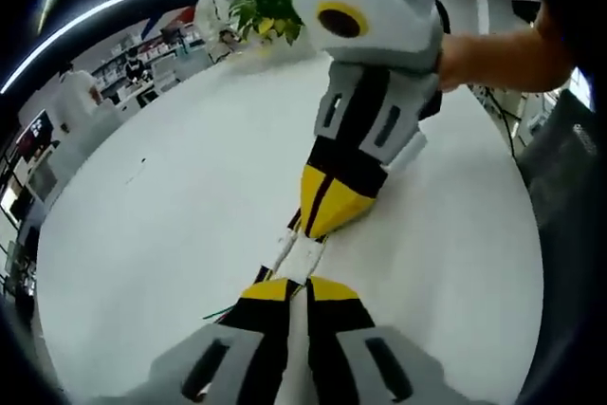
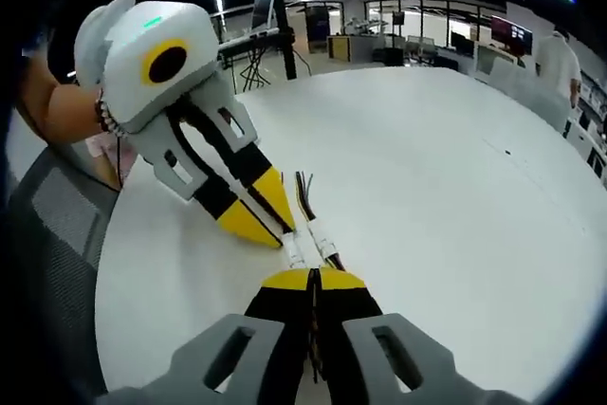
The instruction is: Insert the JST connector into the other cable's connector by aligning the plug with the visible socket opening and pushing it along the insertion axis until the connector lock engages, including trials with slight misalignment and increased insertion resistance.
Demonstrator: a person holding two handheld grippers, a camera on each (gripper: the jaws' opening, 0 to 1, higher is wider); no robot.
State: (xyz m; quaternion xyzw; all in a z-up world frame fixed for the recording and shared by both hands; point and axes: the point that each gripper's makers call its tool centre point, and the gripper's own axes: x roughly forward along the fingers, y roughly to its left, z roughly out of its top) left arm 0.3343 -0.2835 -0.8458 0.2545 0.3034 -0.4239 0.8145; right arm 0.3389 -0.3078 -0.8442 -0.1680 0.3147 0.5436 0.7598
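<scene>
Between my two grippers, tip to tip above the white table, lie the white connectors. Left gripper and right gripper are each clamped on one cable end; the insertion axis appears to run straight from one to the other.

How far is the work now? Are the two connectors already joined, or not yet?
Done: both grippers have closed on their cables, the left gripper on one, the right gripper on the other. In hand: the two white connectors meet tip to tip between the yellow jaws above the white table. Left: whether the lock has engaged cannot be told; a final push may remain.
</scene>
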